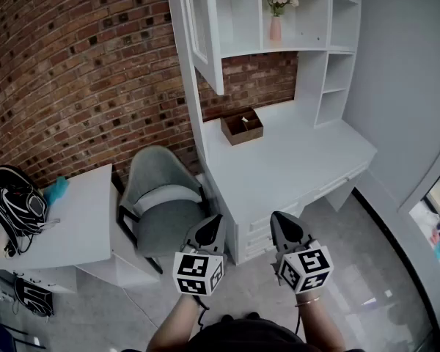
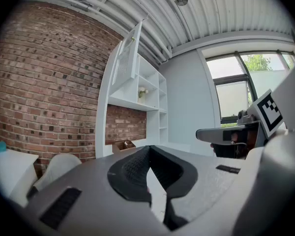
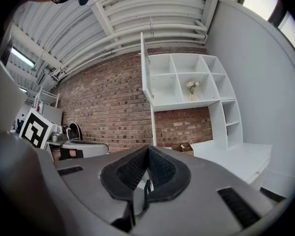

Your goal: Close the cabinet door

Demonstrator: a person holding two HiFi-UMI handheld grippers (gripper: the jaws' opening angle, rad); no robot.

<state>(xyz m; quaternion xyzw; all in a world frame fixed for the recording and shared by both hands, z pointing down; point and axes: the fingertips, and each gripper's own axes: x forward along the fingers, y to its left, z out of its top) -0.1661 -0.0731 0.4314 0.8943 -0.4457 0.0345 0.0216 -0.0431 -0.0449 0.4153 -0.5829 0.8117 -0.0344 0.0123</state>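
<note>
The white cabinet door [image 1: 205,35] stands swung open at the upper left of the white shelf-and-desk unit [image 1: 293,160]. From the left gripper view the door [image 2: 129,58] juts out high above the shelves; in the right gripper view the door [image 3: 143,65] shows edge-on. My left gripper [image 1: 214,222] and right gripper [image 1: 279,222] are held side by side, low in front of the desk and far below the door. Both are shut with nothing between the pads. The left gripper [image 2: 148,154] and right gripper [image 3: 147,154] point level toward the unit.
A grey chair [image 1: 161,196] stands left of the desk, just ahead of the left gripper. Further left, a white side table [image 1: 81,226] carries a black bag [image 1: 15,200]. A brown box [image 1: 242,126] sits on the desk, a vase of flowers [image 1: 276,17] on a shelf.
</note>
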